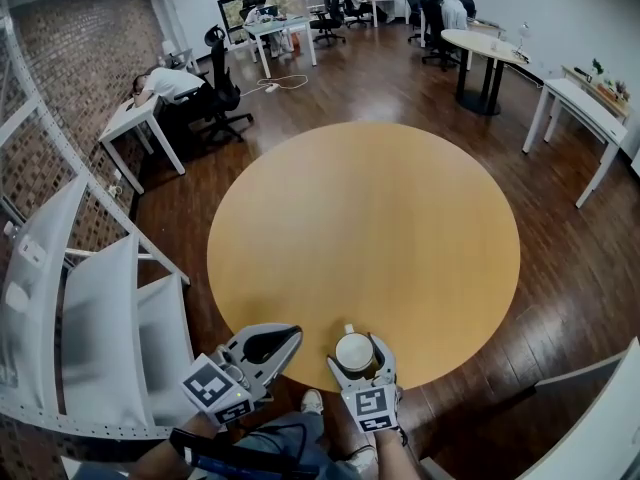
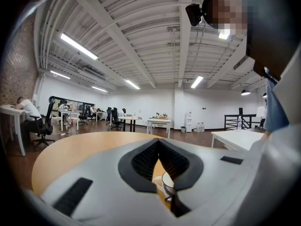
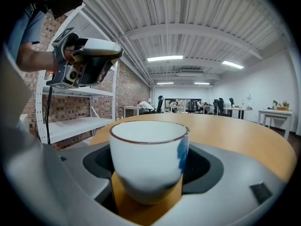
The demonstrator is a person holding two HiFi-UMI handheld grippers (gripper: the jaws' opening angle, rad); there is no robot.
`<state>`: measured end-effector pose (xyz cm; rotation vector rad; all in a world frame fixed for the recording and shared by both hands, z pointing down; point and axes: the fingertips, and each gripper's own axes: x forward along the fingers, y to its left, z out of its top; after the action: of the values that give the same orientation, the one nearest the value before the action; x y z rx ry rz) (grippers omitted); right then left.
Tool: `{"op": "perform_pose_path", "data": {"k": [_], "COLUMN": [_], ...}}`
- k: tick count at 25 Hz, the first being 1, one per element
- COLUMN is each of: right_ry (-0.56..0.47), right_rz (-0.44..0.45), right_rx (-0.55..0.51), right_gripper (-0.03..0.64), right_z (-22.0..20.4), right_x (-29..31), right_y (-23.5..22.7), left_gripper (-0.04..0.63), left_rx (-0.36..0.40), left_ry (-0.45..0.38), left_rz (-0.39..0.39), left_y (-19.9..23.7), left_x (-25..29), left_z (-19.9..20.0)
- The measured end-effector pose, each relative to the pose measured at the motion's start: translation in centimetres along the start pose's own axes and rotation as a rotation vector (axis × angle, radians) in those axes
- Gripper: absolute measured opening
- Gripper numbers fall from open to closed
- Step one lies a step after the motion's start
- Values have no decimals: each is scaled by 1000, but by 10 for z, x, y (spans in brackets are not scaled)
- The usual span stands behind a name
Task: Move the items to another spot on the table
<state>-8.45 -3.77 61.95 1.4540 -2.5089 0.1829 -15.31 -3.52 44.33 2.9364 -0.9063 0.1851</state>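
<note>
A white cup (image 1: 354,351) with a small handle and a blue mark stands on the round wooden table (image 1: 360,228) at its near edge. My right gripper (image 1: 357,345) stands open around it, one jaw on each side. In the right gripper view the cup (image 3: 148,159) fills the space between the jaws and rests on the table top. My left gripper (image 1: 286,335) hangs off the table's near-left edge, shut and empty. In the left gripper view the cup (image 2: 167,185) shows past the closed pads. In the right gripper view a hand holds the left gripper (image 3: 87,55) up at the left.
White metal shelving (image 1: 90,308) stands close at the left by a brick wall. Dark wooden floor surrounds the table. Far back are desks, office chairs and seated people, a second round table (image 1: 485,48) and a white desk (image 1: 580,108). My shoe (image 1: 312,401) is below the table edge.
</note>
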Motion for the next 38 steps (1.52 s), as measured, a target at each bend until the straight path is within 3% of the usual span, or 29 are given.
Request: {"op": "perform_pose_path", "data": {"k": [7, 20, 26, 32, 38], "right_ry": [-48, -167, -172, -198, -193], "right_rz": [-14, -65, -104, -116, -121], "right_rx": [-3, -74, -48, -34, -63], "right_gripper": [386, 387, 387, 387, 387], "right_z": [31, 133, 180, 223, 239], "right_x": [-7, 2, 0, -4, 0], "right_y": [-7, -46, -54, -55, -50], "left_gripper": [11, 11, 11, 11, 11], "left_rx": [-9, -11, 7, 37, 40], "left_ry": [-25, -87, -112, -118, -115], "left_rz": [-13, -67, -105, -93, -102], "left_y": [4, 29, 42, 64, 75], "left_x": [11, 48, 58, 68, 76], "left_z": [9, 39, 58, 64, 66]}}
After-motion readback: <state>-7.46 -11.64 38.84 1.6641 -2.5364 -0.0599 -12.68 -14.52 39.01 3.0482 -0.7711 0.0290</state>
